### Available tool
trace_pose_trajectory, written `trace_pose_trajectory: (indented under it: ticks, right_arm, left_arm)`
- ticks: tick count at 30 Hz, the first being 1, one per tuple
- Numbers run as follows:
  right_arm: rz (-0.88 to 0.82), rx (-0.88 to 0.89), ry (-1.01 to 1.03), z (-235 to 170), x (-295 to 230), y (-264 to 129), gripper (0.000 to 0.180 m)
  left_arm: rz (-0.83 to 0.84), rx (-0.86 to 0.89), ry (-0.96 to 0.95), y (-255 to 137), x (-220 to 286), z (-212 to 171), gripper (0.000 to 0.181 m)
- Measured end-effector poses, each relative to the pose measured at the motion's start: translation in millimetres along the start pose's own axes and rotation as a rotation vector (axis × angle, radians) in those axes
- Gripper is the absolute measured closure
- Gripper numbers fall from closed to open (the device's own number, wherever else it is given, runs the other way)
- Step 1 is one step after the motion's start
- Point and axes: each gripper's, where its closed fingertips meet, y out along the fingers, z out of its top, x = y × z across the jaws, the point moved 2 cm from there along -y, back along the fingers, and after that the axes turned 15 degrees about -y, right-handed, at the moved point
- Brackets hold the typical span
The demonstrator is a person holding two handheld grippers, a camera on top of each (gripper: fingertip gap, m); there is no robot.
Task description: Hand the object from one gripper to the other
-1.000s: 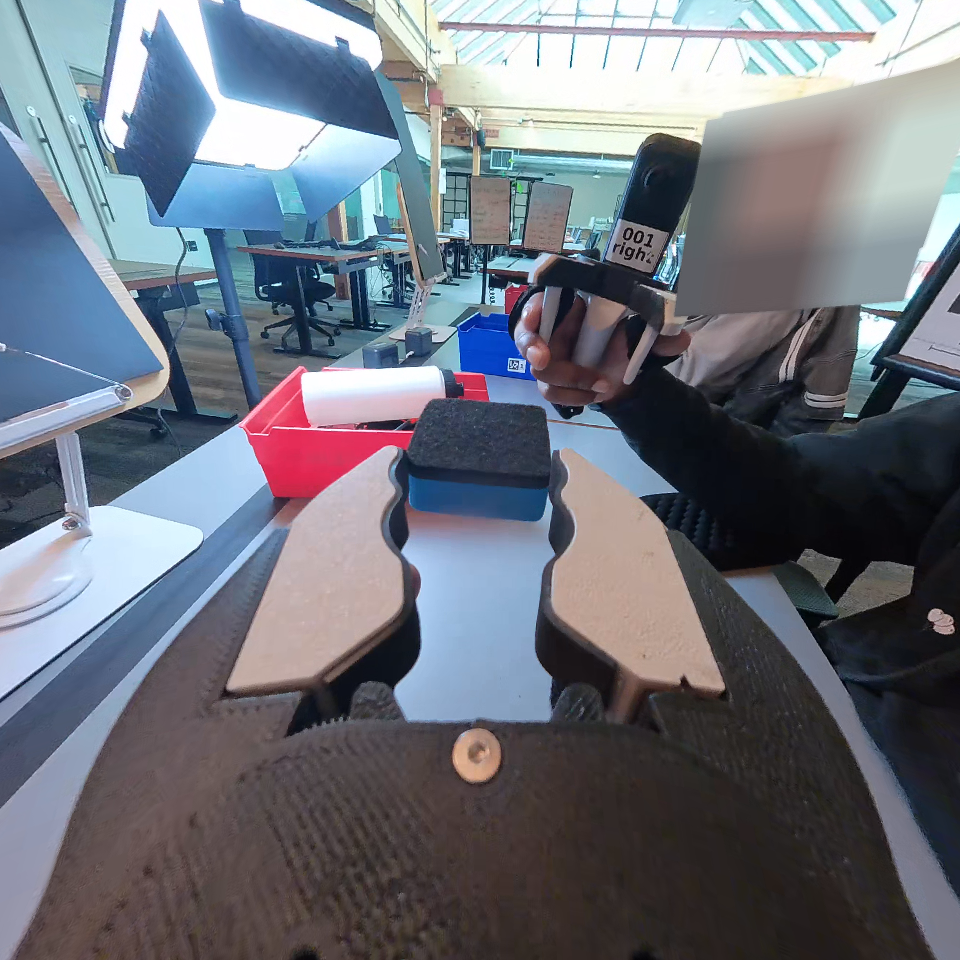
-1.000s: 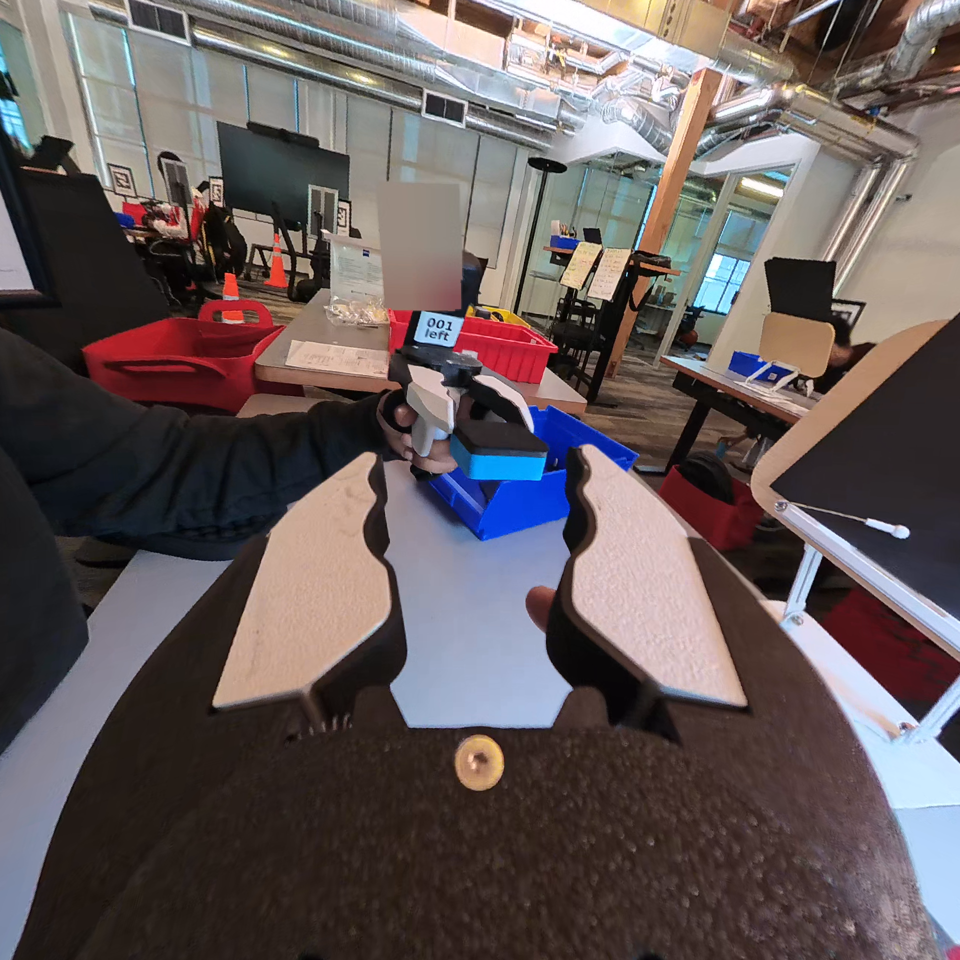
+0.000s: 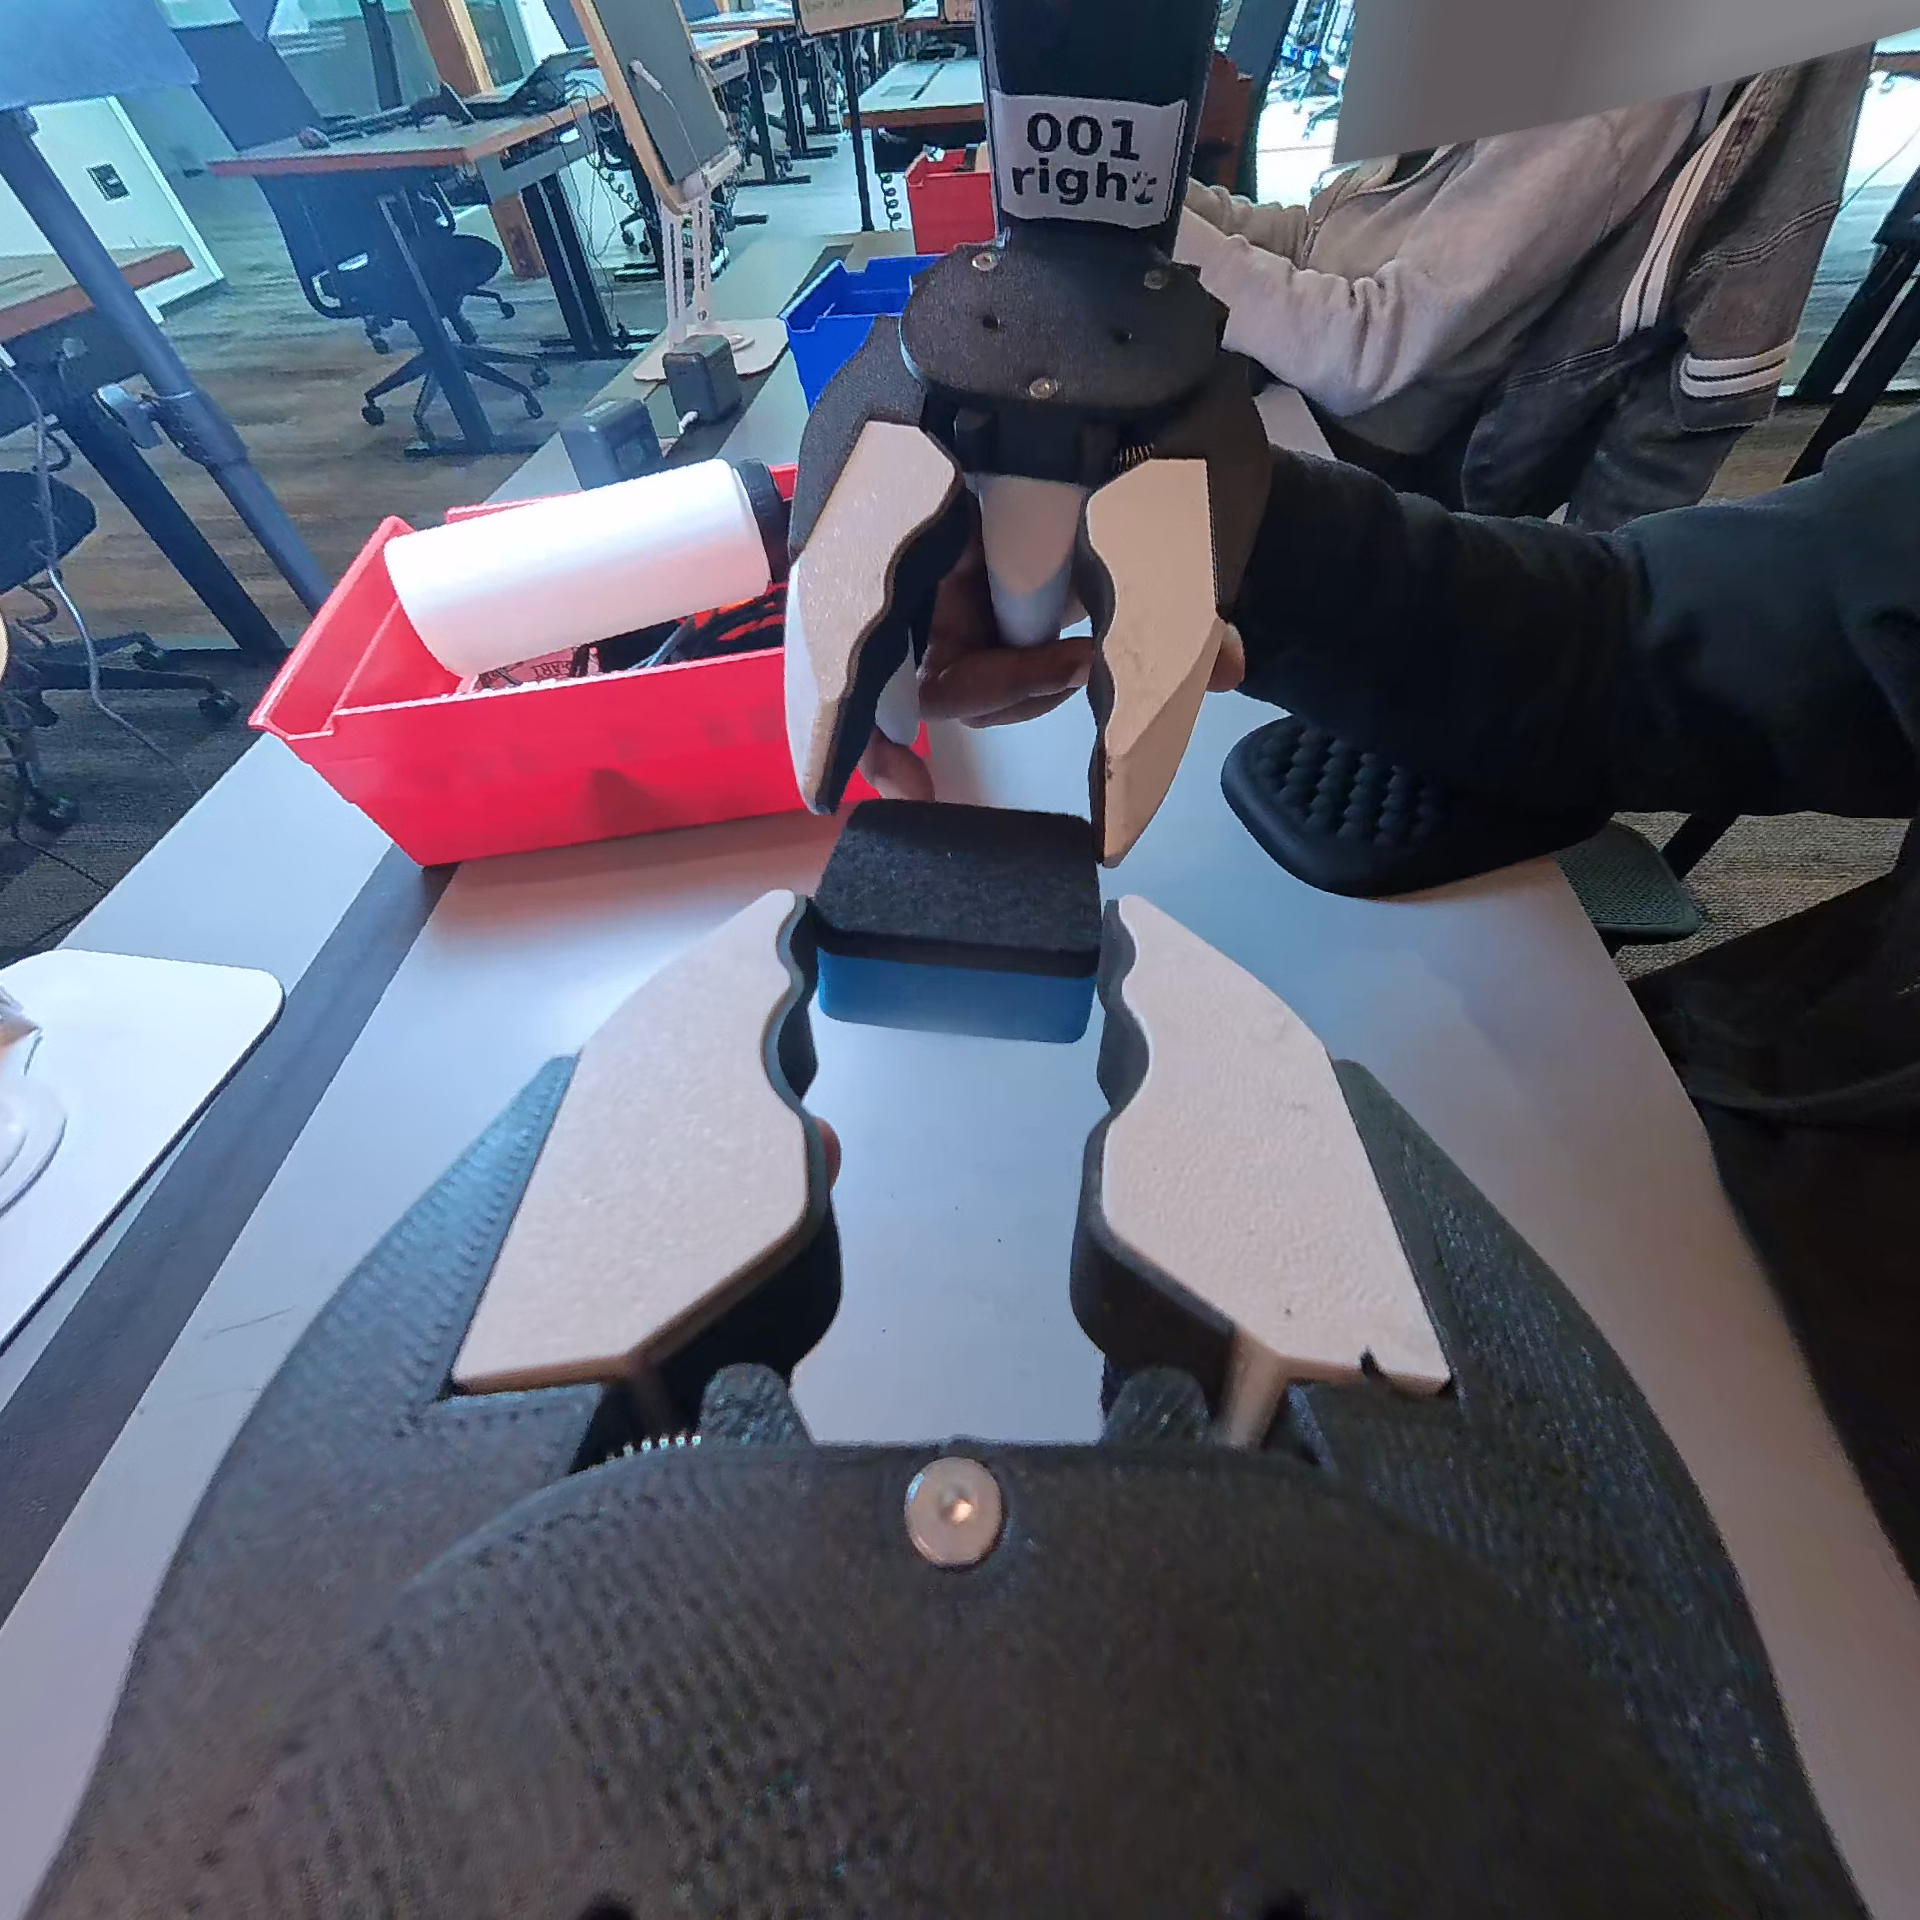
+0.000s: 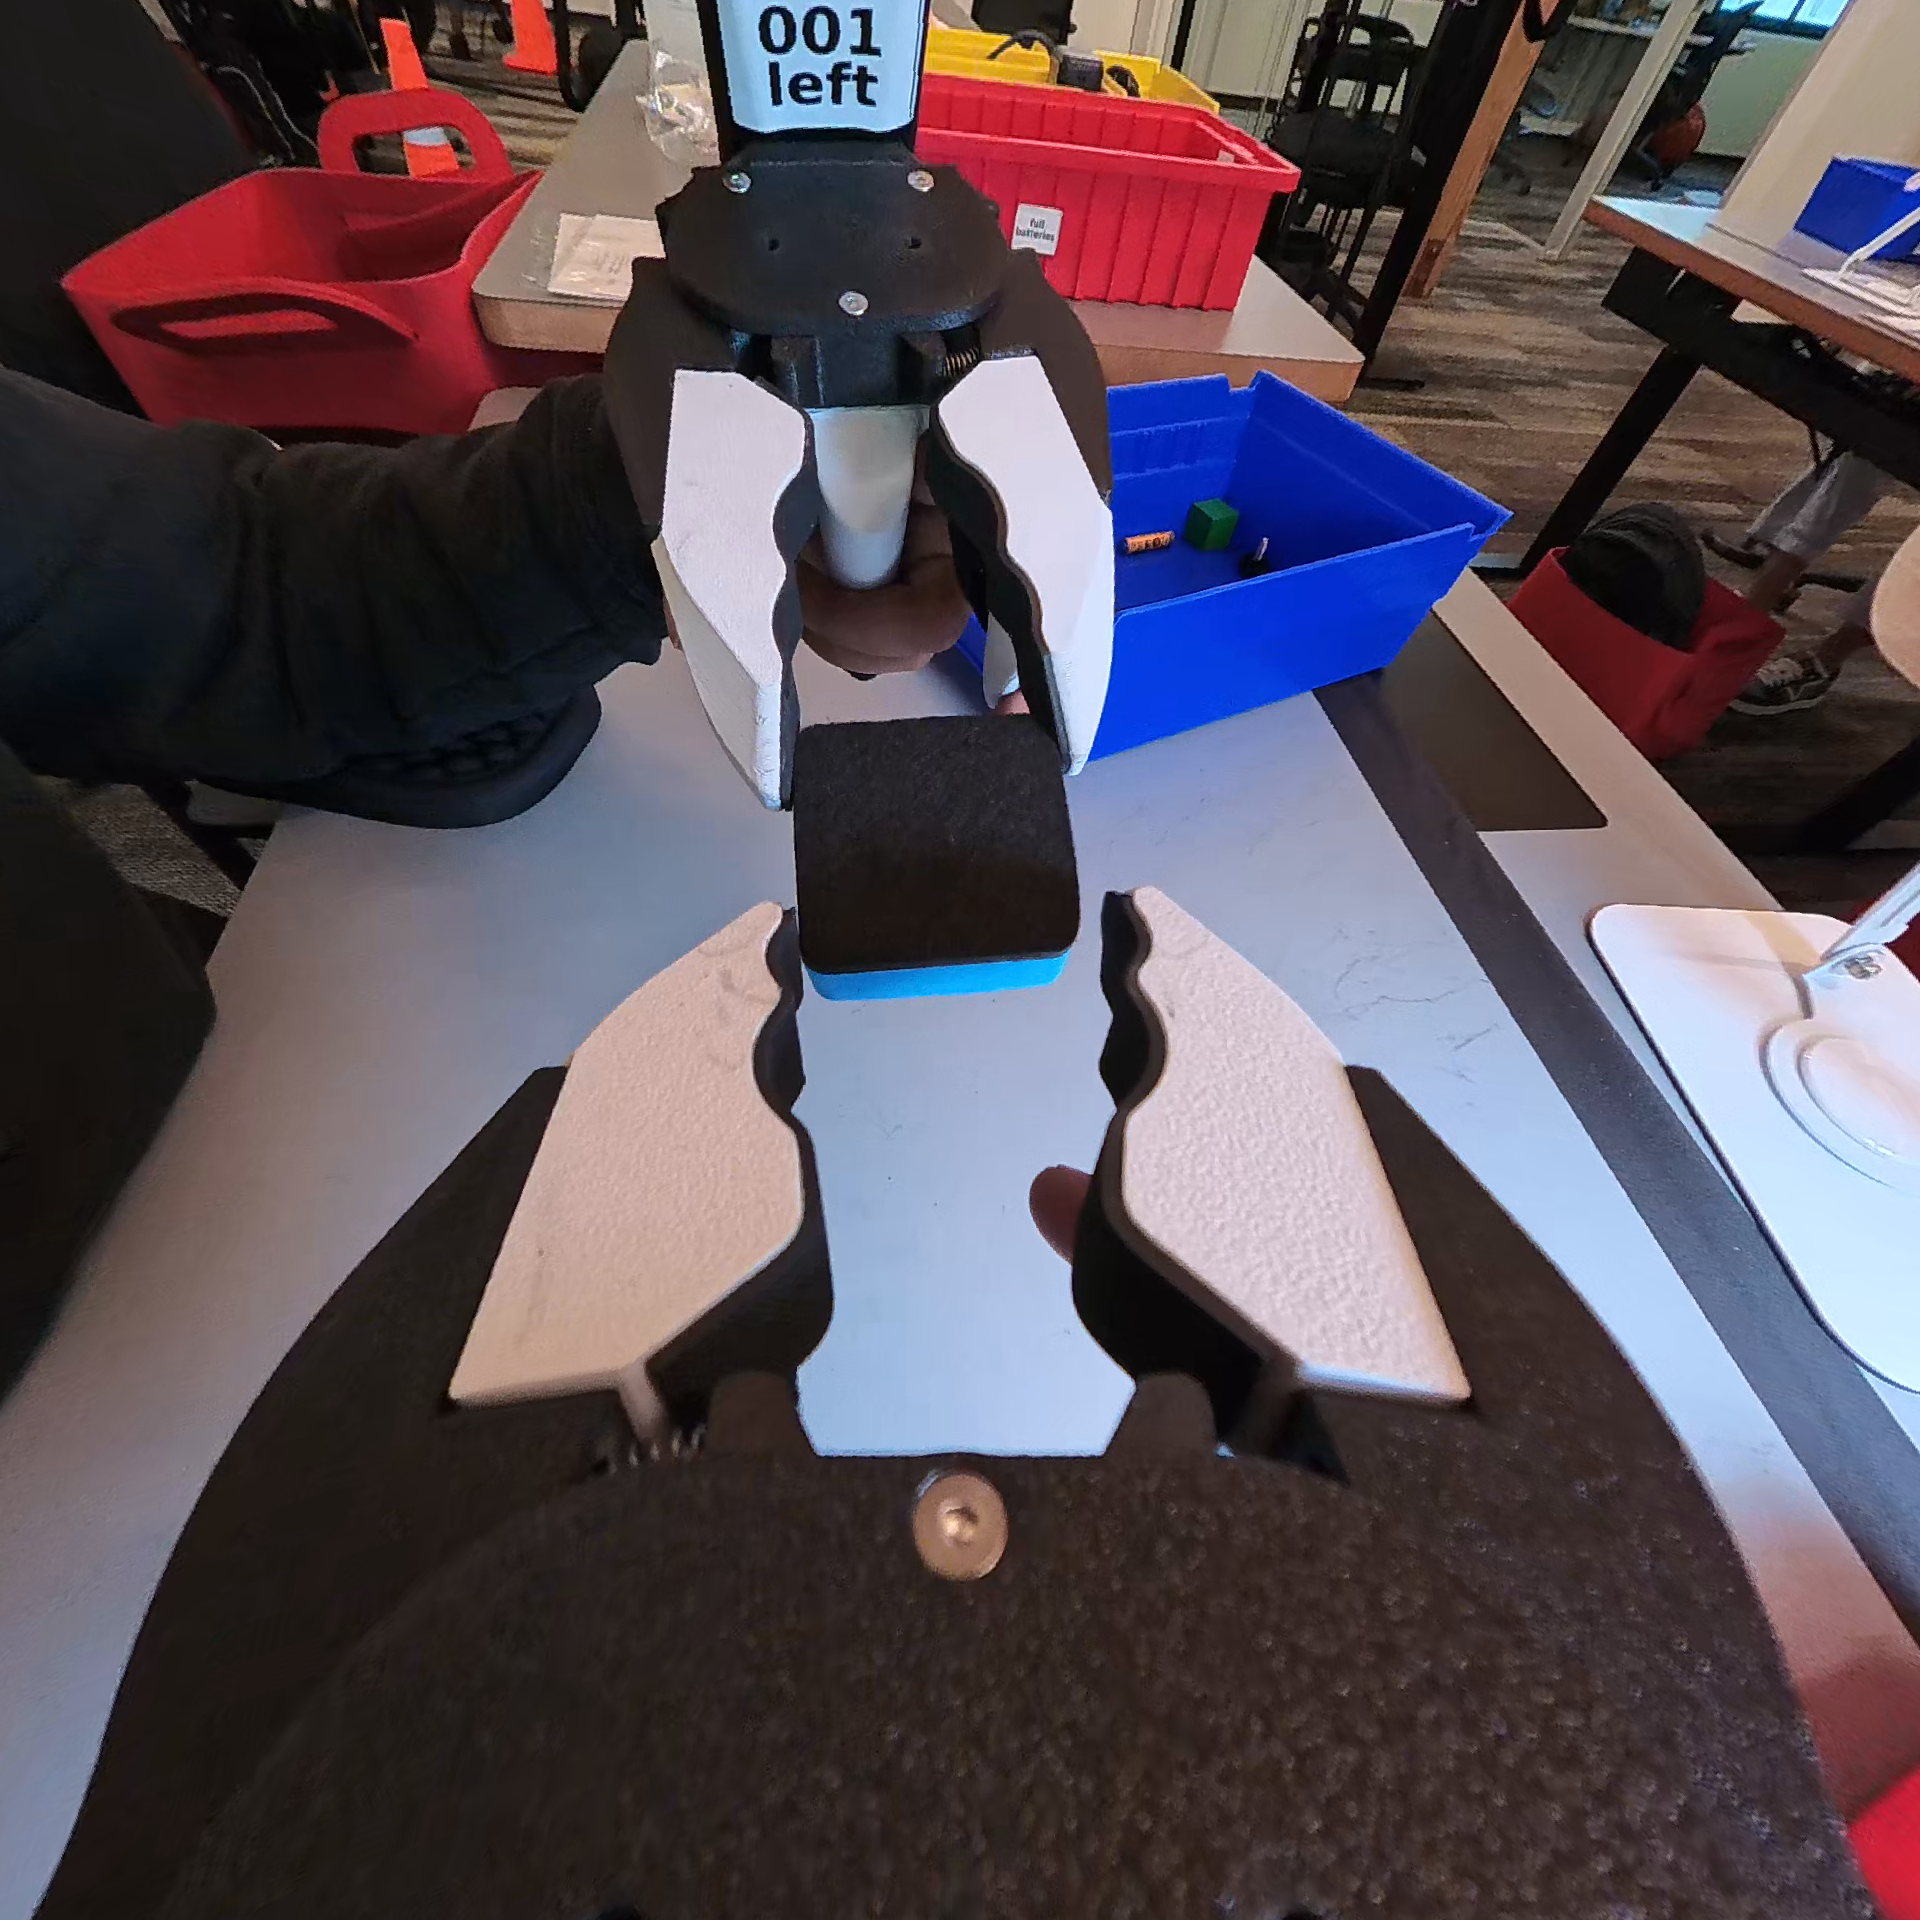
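Note:
A whiteboard eraser (image 3: pixel 956 914), blue body with black felt on top, is held above the grey table (image 3: pixel 1351 987). My left gripper (image 3: pixel 951 920) is shut on it at the fingertips. My right gripper (image 3: pixel 966 800) faces it from the far side, open, with its tips at the eraser's far end. In the right wrist view the eraser (image 4: pixel 935 842) reaches in between my right gripper's (image 4: pixel 951 920) open tips. The left finger looks to touch its side. A small gap shows at the right finger. The left gripper (image 4: pixel 925 764) grips its far end.
A red bin (image 3: pixel 582 769) holding a white bottle (image 3: pixel 582 566) stands left of the hand-off. A blue bin (image 4: pixel 1299 613) with small items stands behind the left gripper. A white stand base (image 4: pixel 1714 1039) lies at the table's side. A seated person's grey jacket (image 3: pixel 1507 260) shows behind. Both grippers' tips are close together, under 4 cm apart.
The two grippers have come close together, both tilted down over the table. The right gripper, still open, now has its tips at the eraser, which the left still holds.

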Motion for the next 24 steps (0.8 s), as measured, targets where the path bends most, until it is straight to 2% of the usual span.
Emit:
trace_pose_trajectory:
  ticks: [13,16,20,24]
  right_arm:
    - [0.004,-0.007,0.018,-1.5,1.4,1.4,0.130]
    - [0.004,0.047,0.056,1.6,5.2,-1.2,0.131]
    - [0.017,0.158,0.147,0.4,15.6,-15.8,0.131]
    - [-0.016,0.210,0.190,-3.7,28.6,-37.5,0.132]
  left_arm:
    - [0.000,0.023,-0.033,-0.7,-3.4,2.7,0.129]
    - [-0.006,0.089,-0.057,-3.3,-3.3,11.5,0.129]
    - [0.011,0.139,-0.067,-15.4,-7.3,19.8,0.117]
    - [0.048,0.147,-0.070,-27.8,-13.0,23.5,0.119]
